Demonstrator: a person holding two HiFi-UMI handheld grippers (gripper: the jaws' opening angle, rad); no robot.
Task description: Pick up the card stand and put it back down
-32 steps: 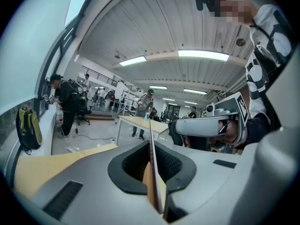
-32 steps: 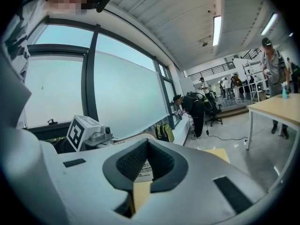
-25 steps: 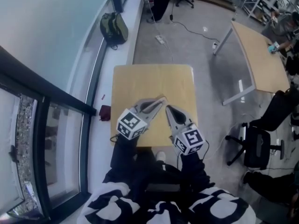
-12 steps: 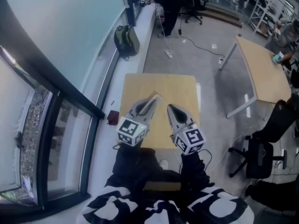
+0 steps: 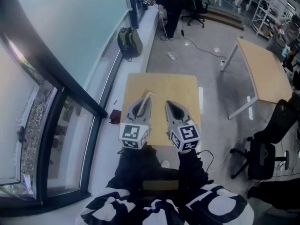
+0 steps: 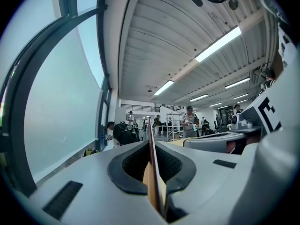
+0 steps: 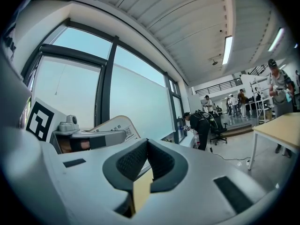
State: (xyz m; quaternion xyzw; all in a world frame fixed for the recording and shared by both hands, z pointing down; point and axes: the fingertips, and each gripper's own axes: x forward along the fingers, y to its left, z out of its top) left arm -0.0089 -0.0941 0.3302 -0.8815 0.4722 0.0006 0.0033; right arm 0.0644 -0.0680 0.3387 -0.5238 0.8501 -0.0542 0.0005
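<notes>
A small wooden table [image 5: 180, 86] stood beside a tall window [image 5: 70, 41], with two handheld grippers poised side by side and pointing level over its near half. The left gripper [image 5: 145, 101] was clamped on the thin card stand [image 5: 148, 95], which stood upright and edge-on between its pads. Just beside it, the right gripper [image 5: 168, 105] had its jaws pressed together, with nothing between them.

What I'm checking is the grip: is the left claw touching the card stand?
Touching. The left gripper view shows the card stand edge-on, pinched between the closed pads of the left claw.
</notes>
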